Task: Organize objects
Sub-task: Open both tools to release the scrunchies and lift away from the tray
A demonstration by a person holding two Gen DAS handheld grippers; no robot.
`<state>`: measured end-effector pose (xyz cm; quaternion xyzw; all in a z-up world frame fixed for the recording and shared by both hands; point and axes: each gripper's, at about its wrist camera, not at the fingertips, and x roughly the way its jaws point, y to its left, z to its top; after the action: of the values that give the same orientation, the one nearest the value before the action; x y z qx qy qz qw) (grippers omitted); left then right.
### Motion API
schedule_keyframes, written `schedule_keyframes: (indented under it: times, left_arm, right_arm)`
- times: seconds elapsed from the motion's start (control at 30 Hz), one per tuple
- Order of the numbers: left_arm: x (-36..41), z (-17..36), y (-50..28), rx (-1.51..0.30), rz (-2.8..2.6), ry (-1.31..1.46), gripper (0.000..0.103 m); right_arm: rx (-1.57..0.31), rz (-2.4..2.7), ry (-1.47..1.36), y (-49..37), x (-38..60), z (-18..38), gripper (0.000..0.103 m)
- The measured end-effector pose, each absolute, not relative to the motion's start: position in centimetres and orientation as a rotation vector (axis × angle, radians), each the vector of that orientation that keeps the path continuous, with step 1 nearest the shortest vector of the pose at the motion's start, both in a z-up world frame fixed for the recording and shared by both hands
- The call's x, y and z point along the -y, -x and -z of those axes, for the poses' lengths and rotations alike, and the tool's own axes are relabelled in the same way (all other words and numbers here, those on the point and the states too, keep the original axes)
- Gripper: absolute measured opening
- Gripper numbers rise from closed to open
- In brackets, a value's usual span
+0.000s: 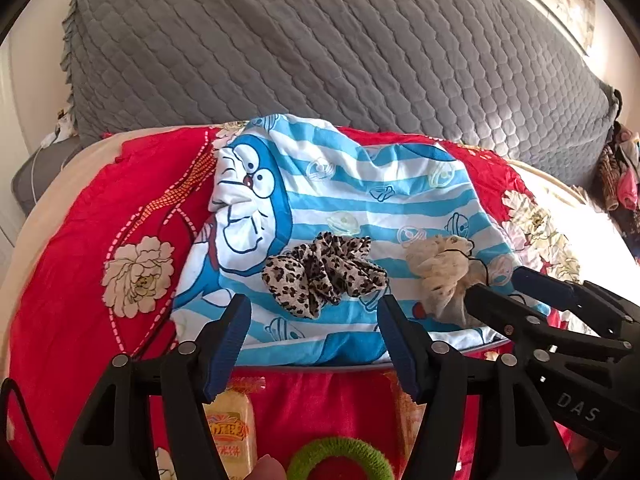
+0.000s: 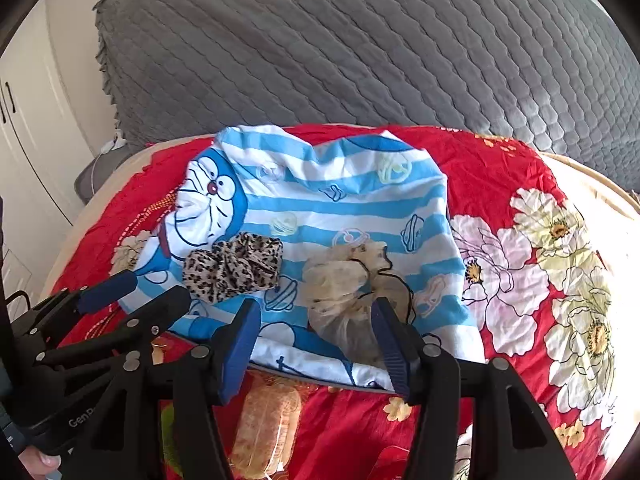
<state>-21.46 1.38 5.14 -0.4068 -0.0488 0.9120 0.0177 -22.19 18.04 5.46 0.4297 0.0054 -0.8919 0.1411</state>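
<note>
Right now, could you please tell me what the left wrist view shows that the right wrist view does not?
Only the left wrist view shows a green hair ring at the bottom edge and a heap of clothes far right. Only the right wrist view shows white cupboard doors at left. Both show the leopard scrunchie and cream scrunchie lying apart on the striped cartoon cloth, the red floral bedspread, the grey quilt, and both tongs open, holding nothing.

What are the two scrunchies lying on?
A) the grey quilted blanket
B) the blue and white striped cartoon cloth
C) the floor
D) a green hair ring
B: the leopard-print scrunchie and the cream scrunchie both lie on the blue and white striped cartoon cloth, which is spread over the red flowered sheet.
</note>
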Motion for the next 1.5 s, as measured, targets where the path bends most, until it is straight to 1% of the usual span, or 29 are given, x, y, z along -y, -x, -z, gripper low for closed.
schedule_keyframes:
  times: [0.63,0.7,0.8,0.93,1.07,1.13,1.5]
  left_arm:
    - [-1.0,-8.2,17.2,0.222,-2.839,1.184,0.068]
    - [-1.0,-8.5,16.9,0.231,-2.838,1.181,0.069]
    - [-0.9,-9.0,16.1,0.227,-2.834,1.167,0.074]
    - [-1.0,-9.6,15.3,0.206,-2.836,1.151,0.074]
    - [-0.8,-10.0,14.5,0.211,-2.837,1.152,0.075]
    - [-0.8,-10.1,14.2,0.201,-2.843,1.159,0.078]
    - [-0.5,-9.9,12.1,0.193,-2.856,1.159,0.079]
  right_arm:
    - [-0.063,2.607,-1.237,18.2,-19.3,-9.4,0.060]
    - [-0.066,2.615,-1.231,17.7,-19.4,-9.8,0.060]
    - [-0.071,2.621,-1.231,17.1,-19.5,-10.2,0.060]
    - [-0.080,2.620,-1.212,16.0,-19.4,-10.9,0.064]
    - [-0.099,2.623,-1.213,15.0,-19.3,-11.3,0.066]
    - [-0.094,2.622,-1.212,14.7,-19.5,-11.4,0.066]
    - [-0.116,2.634,-1.213,12.7,-20.4,-11.7,0.068]
